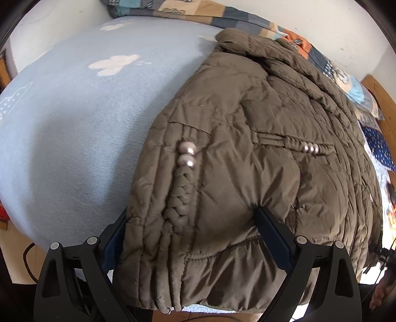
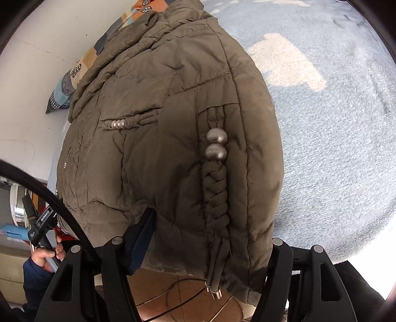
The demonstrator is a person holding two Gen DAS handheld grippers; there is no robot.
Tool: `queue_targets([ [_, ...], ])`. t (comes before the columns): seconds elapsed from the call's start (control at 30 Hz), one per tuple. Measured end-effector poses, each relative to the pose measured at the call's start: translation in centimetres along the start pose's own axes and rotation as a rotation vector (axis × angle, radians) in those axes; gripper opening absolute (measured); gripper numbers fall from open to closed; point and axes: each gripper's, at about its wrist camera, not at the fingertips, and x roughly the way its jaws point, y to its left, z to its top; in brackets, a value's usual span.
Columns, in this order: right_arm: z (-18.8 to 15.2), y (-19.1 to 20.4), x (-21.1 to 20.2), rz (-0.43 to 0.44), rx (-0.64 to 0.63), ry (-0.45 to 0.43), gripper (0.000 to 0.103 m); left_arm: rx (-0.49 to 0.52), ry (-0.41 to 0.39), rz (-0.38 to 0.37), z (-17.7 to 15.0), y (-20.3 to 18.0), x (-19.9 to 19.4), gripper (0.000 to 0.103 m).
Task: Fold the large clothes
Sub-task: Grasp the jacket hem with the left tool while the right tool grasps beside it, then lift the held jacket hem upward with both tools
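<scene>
An olive-brown padded jacket (image 1: 247,148) lies folded on a light blue bed cover (image 1: 74,123), its hem hanging over the near edge. It has braided cords with silver beads (image 1: 186,153). My left gripper (image 1: 193,223) has its jaws wide apart around the hem, one finger (image 1: 269,230) on top of the fabric, the other at the jacket's left edge. In the right wrist view the same jacket (image 2: 160,136) fills the middle. My right gripper (image 2: 205,237) also straddles the hem, its left finger (image 2: 141,237) pressed on the fabric, its right finger hidden behind the jacket.
A patterned quilt (image 1: 222,17) lies along the white wall behind the jacket. A wooden headboard (image 1: 378,94) shows at the right. A tiled floor with a cable (image 2: 178,294) lies below the bed edge. A hand holding the other gripper's handle (image 2: 47,250) shows at the lower left.
</scene>
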Motion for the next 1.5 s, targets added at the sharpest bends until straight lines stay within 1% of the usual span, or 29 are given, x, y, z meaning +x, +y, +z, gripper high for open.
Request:
queue_targets([
  [0.1,0.2,0.1,0.4,-0.009,0.003,0.005,0.074,0.004,-0.002,-0.006,-0.2,-0.1,0.0,0.095],
  [0.17,0.4,0.0,0.8,-0.007,0.018,0.01,0.076,0.005,-0.003,-0.012,-0.1,-0.1,0.1,0.094],
  [0.23,0.5,0.0,1.0,-0.002,0.028,0.011,0.077,0.016,-0.01,-0.016,-0.1,-0.2,0.0,0.09],
  [0.3,0.5,0.2,1.0,-0.014,0.022,0.012,0.074,0.036,-0.019,-0.03,0.1,-0.4,-0.3,0.078],
  [0.33,0.4,0.5,0.9,-0.023,0.009,0.009,0.065,0.047,-0.019,-0.037,0.2,-0.6,-0.4,0.076],
  [0.37,0.3,0.8,0.8,-0.023,-0.006,0.002,0.052,0.052,-0.016,-0.04,0.3,-1.0,-0.5,0.072],
  [0.4,0.3,1.0,0.6,-0.01,-0.014,-0.007,0.046,0.055,-0.015,-0.047,0.5,-1.1,-0.7,0.065],
  [0.43,0.3,1.4,0.4,0.006,-0.021,-0.017,0.039,0.053,-0.01,-0.058,0.7,-1.2,-0.9,0.063],
  [0.47,0.3,1.7,0.0,0.021,-0.033,-0.032,0.034,0.046,0.0,-0.07,0.9,-1.1,-0.9,0.06],
  [0.5,0.3,2.0,-0.5,0.035,-0.043,-0.049,0.032,0.029,0.011,-0.094,1.2,-0.9,-1.1,0.055],
  [0.57,0.3,2.8,-1.5,0.081,-0.074,-0.092,0.028,0.001,0.0,-0.126,1.5,-0.6,-1.6,0.053],
  [0.6,0.4,3.3,-2.1,0.104,-0.092,-0.123,0.028,-0.001,-0.008,-0.127,1.5,-0.6,-1.8,0.053],
  [0.67,0.4,4.0,-3.1,0.135,-0.122,-0.17,0.028,0.025,-0.003,-0.099,1.4,-0.9,-1.5,0.053],
  [0.73,0.5,4.2,-3.2,0.133,-0.129,-0.172,0.028,0.04,-0.004,-0.083,1.3,-1.1,-1.2,0.053],
  [0.83,0.6,4.1,-2.2,0.108,-0.115,-0.138,0.028,0.039,-0.013,-0.089,1.2,-0.9,-0.8,0.056],
  [0.87,0.7,4.1,-2.1,0.107,-0.111,-0.13,0.029,0.038,-0.015,-0.083,1.2,-0.8,-0.6,0.062],
  [0.9,0.9,4.1,-1.9,0.106,-0.108,-0.125,0.03,0.033,-0.014,-0.074,1.1,-0.8,-0.4,0.073],
  [0.97,1.2,4.0,-1.8,0.109,-0.098,-0.116,0.035,0.023,-0.005,-0.057,1.0,-0.6,0.1,0.081],
  [1.03,1.5,3.8,-1.2,0.104,-0.086,-0.096,0.04,0.019,0.004,-0.058,1.2,-0.6,0.3,0.082],
  [1.07,1.6,3.6,-0.9,0.094,-0.08,-0.083,0.04,0.023,0.005,-0.059,1.2,-0.7,0.2,0.081],
  [1.1,1.6,3.5,-0.6,0.085,-0.073,-0.067,0.041,0.033,0.001,-0.062,1.3,-0.8,0.1,0.075],
  [1.13,1.5,3.4,-0.5,0.084,-0.071,-0.061,0.037,0.045,-0.01,-0.073,1.3,-0.9,-0.2,0.071],
  [1.17,1.5,3.5,-0.6,0.079,-0.081,-0.068,0.032,0.053,-0.018,-0.075,1.3,-1.1,-0.4,0.063],
  [1.2,1.5,3.9,-0.9,0.084,-0.105,-0.082,0.03,0.065,-0.031,-0.074,1.3,-1.3,-0.7,0.055],
  [1.23,1.4,4.4,-1.2,0.092,-0.129,-0.103,0.028,0.069,-0.044,-0.076,1.4,-1.4,-1.0,0.051],
  [1.27,1.4,5.0,-1.8,0.103,-0.155,-0.13,0.027,0.068,-0.056,-0.081,1.5,-1.4,-1.3,0.043],
  [1.3,1.2,5.5,-2.3,0.114,-0.181,-0.156,0.027,0.064,-0.071,-0.087,1.6,-1.4,-1.7,0.038],
  [1.4,1.2,6.0,-3.4,0.155,-0.21,-0.21,0.026,0.066,-0.133,-0.108,1.9,-1.6,-3.0,0.031],
  [1.5,1.2,5.7,-4.3,0.192,-0.208,-0.247,0.025,0.096,-0.19,-0.112,2.0,-2.2,-4.1,0.029],
])
